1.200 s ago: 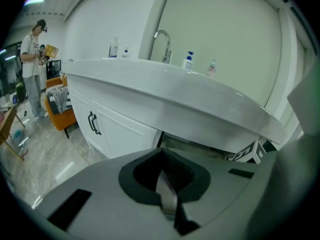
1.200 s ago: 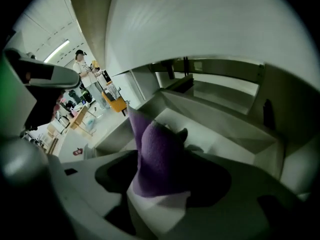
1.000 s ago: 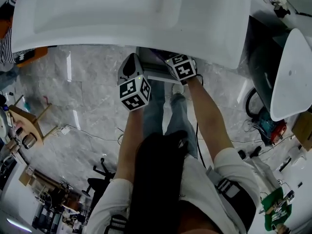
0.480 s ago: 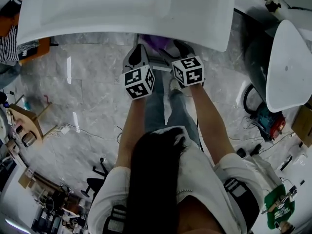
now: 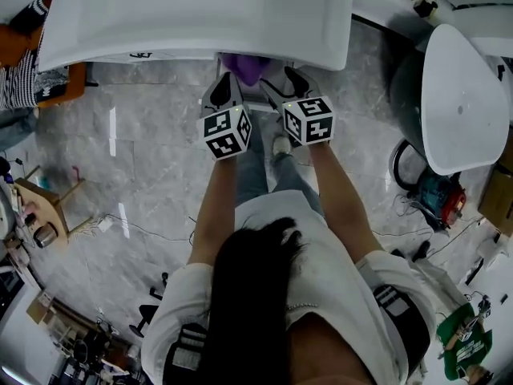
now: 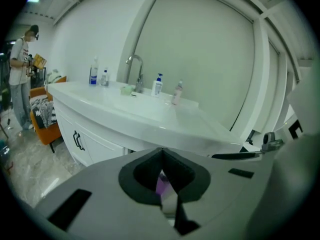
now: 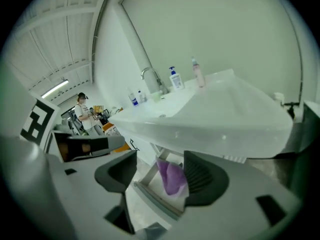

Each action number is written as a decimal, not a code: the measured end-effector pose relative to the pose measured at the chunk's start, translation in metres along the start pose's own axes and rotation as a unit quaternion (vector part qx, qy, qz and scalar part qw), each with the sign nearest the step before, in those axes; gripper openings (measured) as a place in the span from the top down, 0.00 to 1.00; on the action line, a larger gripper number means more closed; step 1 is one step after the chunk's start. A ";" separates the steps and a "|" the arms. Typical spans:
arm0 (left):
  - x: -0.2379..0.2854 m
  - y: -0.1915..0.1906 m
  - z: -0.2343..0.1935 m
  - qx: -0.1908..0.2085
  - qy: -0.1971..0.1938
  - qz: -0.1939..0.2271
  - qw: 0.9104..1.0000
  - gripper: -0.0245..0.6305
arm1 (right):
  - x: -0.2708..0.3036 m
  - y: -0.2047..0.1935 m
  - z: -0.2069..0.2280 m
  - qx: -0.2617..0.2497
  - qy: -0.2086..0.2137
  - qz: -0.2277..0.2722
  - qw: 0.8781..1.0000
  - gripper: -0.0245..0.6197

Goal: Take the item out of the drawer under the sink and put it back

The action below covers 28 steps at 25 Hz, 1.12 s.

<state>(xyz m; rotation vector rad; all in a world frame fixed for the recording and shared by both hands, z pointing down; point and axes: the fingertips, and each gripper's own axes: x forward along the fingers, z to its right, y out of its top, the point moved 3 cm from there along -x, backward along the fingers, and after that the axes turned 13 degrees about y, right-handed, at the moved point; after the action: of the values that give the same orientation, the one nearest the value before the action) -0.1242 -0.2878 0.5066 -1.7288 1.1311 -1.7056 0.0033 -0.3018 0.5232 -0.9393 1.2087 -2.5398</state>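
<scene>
Since a second ago you have drawn both grippers up and back from under the sink counter (image 5: 200, 14), so their marker cubes (image 5: 226, 131) now sit clear of its front edge in the head view. The purple item (image 5: 243, 65) now shows there, just under that edge.

Your left gripper (image 6: 161, 156) has its pads together with nothing clamped; only a sliver of purple shows through the slit below them. Your right gripper (image 7: 160, 164) has its jaws wide apart and holds nothing.

The right gripper view alone shows where the item is: it stands in the open drawer (image 7: 155, 199) beneath the counter, beyond the jaws, seen beside the right-hand pad. The left gripper view gives you the counter top instead, with the faucet (image 6: 135, 64), the bottles (image 6: 158, 84) and a person (image 6: 20, 79) standing at the far left.
</scene>
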 end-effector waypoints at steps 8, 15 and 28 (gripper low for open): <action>-0.038 0.028 0.017 0.015 -0.021 0.042 0.999 0.96 | -0.035 0.036 -0.025 -0.039 -0.025 0.046 0.998 0.61; -0.067 0.047 0.030 0.026 -0.038 0.069 0.997 0.96 | -0.058 0.053 -0.043 -0.074 -0.053 0.057 0.994 0.75; -0.110 0.066 0.055 0.030 -0.057 0.114 0.991 0.96 | -0.105 0.071 -0.072 -0.114 -0.081 0.091 0.986 0.93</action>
<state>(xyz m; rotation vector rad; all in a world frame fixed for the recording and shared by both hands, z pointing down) -0.0744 -0.2483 0.3818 -1.5735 1.1651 -1.4685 0.0341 -0.2595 0.3870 -1.0087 1.4827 -2.1737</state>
